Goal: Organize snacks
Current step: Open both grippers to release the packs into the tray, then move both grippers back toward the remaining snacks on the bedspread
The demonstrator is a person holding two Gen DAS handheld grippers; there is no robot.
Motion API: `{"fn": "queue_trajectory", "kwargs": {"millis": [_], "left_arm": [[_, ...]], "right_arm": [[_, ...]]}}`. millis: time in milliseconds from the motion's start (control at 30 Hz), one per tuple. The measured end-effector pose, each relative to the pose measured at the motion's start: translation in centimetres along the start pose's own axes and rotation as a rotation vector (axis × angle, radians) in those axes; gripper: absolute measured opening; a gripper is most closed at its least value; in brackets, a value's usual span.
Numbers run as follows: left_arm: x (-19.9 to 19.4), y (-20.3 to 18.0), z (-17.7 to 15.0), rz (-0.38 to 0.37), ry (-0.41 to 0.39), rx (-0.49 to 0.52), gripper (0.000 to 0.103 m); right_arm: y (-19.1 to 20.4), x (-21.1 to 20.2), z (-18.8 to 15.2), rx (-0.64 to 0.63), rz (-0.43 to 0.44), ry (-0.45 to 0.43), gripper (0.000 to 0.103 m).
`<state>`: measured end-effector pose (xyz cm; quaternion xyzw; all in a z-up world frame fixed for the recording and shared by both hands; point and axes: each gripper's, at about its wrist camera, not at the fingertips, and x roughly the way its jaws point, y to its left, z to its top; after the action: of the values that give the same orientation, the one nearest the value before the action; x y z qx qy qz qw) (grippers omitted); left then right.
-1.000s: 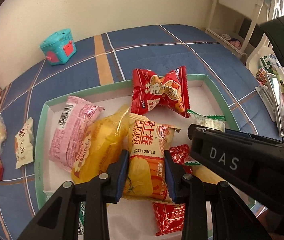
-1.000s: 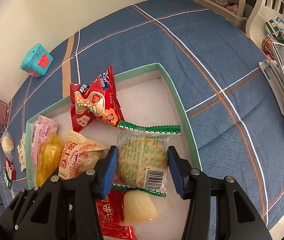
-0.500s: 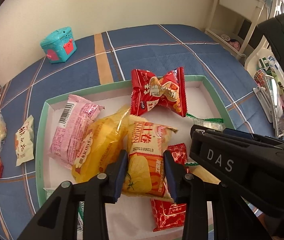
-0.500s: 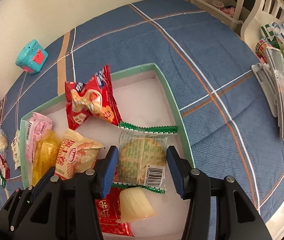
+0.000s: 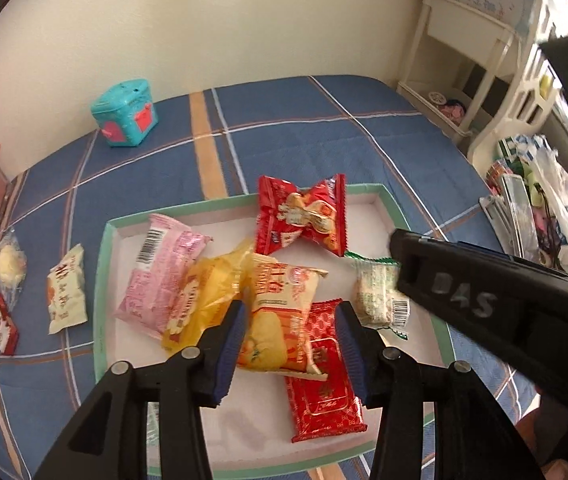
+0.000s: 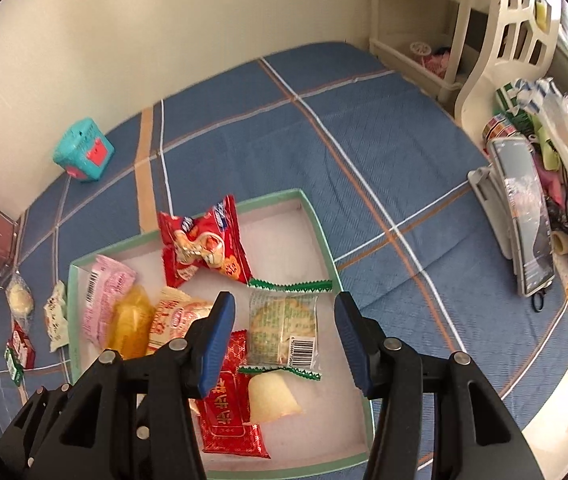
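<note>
Left gripper (image 5: 290,346), fingers just spread, leaves the orange packet (image 5: 279,320) in the tray (image 5: 101,280); right gripper (image 6: 284,338) also spread, empty: both deliveries complete

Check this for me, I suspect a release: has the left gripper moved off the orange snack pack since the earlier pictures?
Yes. The left gripper has lifted away from the orange snack pack, which stays in the tray; its jaws have just been opening.
</note>
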<state>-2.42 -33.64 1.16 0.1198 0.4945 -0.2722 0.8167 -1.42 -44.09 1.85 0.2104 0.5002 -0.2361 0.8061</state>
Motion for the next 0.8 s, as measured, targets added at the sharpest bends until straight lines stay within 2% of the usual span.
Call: {"fn": "queue_trajectory", "kwargs": {"millis": [133, 333, 667, 800], "left_arm": [[-0.8, 1.9, 0.2, 0.023, -0.014, -0.054, 0.05], [-1.7, 6.8, 0.1, 0.087, -0.031, -0.181, 0.05], [-3.0, 13.8, -0.8, 0.193, -0.049, -0.325, 0.05], [-3.8, 15.8, -1.2, 0.208, -0.063, -0.368, 0.05]], "right_arm": [[0.0, -0.9, -0.2, -0.004, 0.005, -0.013, 0.053], [0.8, -0.7, -0.7, -0.023, 0.016, 0.004, 0.053], [4.7, -1.0, -1.7, -0.13, 0.025, 0.007, 0.053], [6.4, -1.1, -2.2, -0.17, 0.037, 0.007, 0.053]]}}
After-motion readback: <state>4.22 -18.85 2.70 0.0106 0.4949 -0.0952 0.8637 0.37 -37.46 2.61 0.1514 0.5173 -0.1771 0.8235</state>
